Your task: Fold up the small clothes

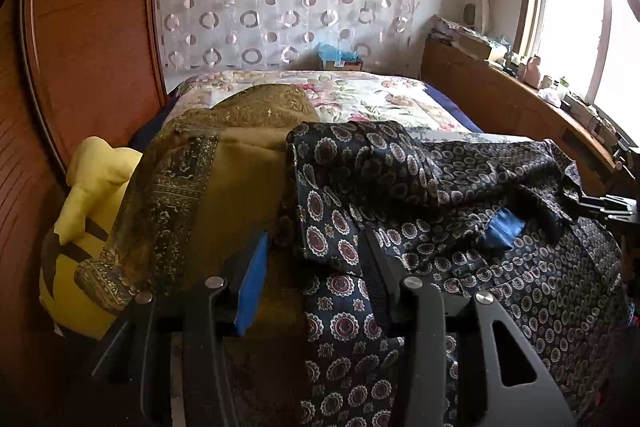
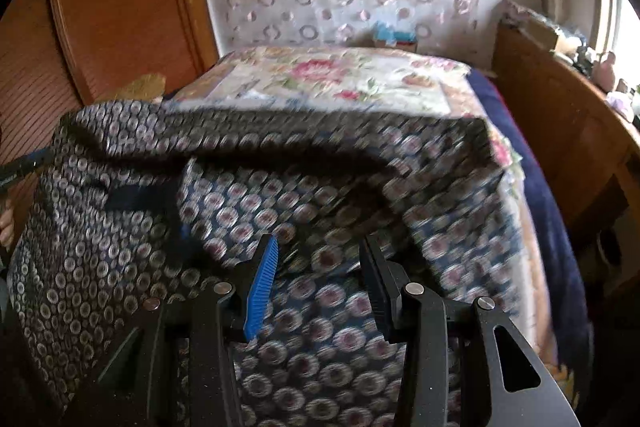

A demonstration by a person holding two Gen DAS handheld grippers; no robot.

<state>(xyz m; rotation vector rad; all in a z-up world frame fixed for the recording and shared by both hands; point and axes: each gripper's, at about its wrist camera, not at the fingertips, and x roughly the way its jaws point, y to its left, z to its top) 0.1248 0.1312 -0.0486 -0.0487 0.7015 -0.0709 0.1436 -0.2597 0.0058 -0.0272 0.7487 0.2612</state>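
Observation:
A navy scarf with round medallion print (image 1: 460, 195) lies crumpled over the bed, its edge draped between my left gripper's fingers. My left gripper (image 1: 316, 259) is open, jaws wide apart, with the scarf's edge hanging loose between them. An olive-gold patterned scarf (image 1: 224, 163) lies to its left. In the right wrist view the same navy scarf (image 2: 320, 195) spreads across the bed, partly doubled over. My right gripper (image 2: 320, 267) is open just above it. The other gripper's blue pad (image 1: 502, 231) shows through the cloth in the left wrist view.
A floral bedspread (image 2: 328, 79) covers the bed. A yellow plush toy (image 1: 88, 211) sits at the left by the wooden wardrobe (image 1: 92, 27). A wooden shelf (image 1: 520, 99) with clutter runs along the right under the window. A box (image 1: 340, 59) stands at the far end.

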